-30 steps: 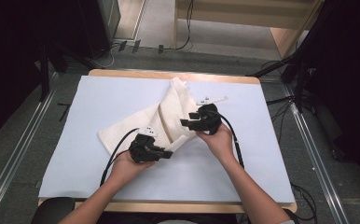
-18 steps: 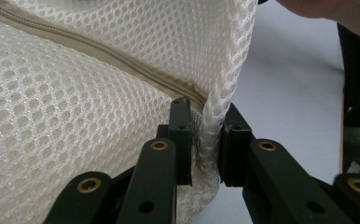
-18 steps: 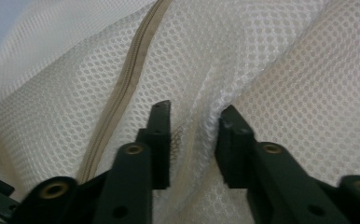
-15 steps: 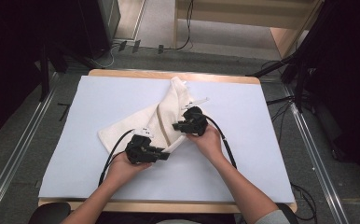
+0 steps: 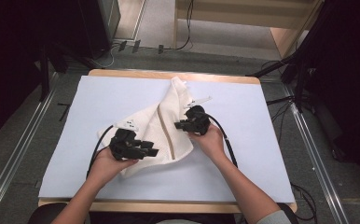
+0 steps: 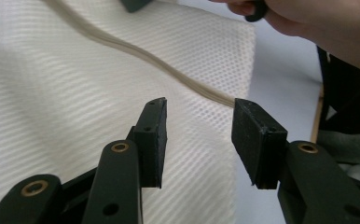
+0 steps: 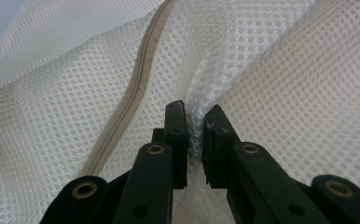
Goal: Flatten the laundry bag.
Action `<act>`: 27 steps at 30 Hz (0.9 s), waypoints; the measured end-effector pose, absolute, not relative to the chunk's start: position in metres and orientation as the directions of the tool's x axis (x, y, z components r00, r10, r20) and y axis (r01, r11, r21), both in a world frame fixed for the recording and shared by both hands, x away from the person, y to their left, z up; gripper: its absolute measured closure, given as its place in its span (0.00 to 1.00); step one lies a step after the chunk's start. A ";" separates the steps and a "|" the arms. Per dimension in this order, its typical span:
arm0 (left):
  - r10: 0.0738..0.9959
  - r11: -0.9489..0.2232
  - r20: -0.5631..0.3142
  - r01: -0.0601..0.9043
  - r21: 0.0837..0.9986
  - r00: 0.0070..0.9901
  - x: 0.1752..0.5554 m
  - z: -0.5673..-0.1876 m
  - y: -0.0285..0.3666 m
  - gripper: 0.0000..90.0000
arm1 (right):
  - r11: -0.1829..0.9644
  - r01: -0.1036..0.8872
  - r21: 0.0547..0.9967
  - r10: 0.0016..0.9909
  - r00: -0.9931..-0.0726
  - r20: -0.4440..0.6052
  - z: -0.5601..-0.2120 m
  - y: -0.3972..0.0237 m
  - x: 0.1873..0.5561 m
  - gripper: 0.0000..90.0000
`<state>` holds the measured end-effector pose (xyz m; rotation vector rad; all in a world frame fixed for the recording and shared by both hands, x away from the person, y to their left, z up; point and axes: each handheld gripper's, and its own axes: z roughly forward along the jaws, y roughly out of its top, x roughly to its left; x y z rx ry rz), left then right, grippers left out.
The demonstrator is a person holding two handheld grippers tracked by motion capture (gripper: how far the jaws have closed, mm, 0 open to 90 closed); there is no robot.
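A white mesh bag with a beige zipper lies crumpled in the middle of the pale blue table cover. My right gripper is at the bag's right side, and its jaws have just closed on a raised fold of mesh; the zipper runs to the left of them. My left gripper hovers over the bag's near left part. Its jaws have just been opening and now stand apart with nothing between them, only mesh and the zipper beyond.
The covered table has a wooden rim. Black cables trail from both grippers across the cover. Dark equipment stands and metal floor rails flank the table. The other hand shows at the top right of the left gripper view.
The left gripper has let go of the mesh, opened and drawn back to the left. The right gripper has shifted slightly left and shut on a fold of the bag.
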<state>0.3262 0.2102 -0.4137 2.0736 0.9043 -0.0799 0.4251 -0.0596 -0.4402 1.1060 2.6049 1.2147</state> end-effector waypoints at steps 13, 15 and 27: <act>0.720 -0.302 -0.319 0.692 0.655 0.616 0.356 -0.415 0.263 0.56 | 0.427 0.577 0.696 0.620 -0.747 0.239 -0.430 -0.071 0.411 0.92; 0.732 -0.294 -0.314 0.696 0.655 0.605 0.363 -0.417 0.268 0.54 | 0.427 0.578 0.695 0.622 -0.746 0.238 -0.428 -0.075 0.407 0.92; 0.782 -0.258 -0.299 0.720 0.644 0.547 0.400 -0.430 0.290 0.52 | 0.417 0.571 0.707 0.624 -0.745 0.234 -0.421 -0.098 0.375 0.92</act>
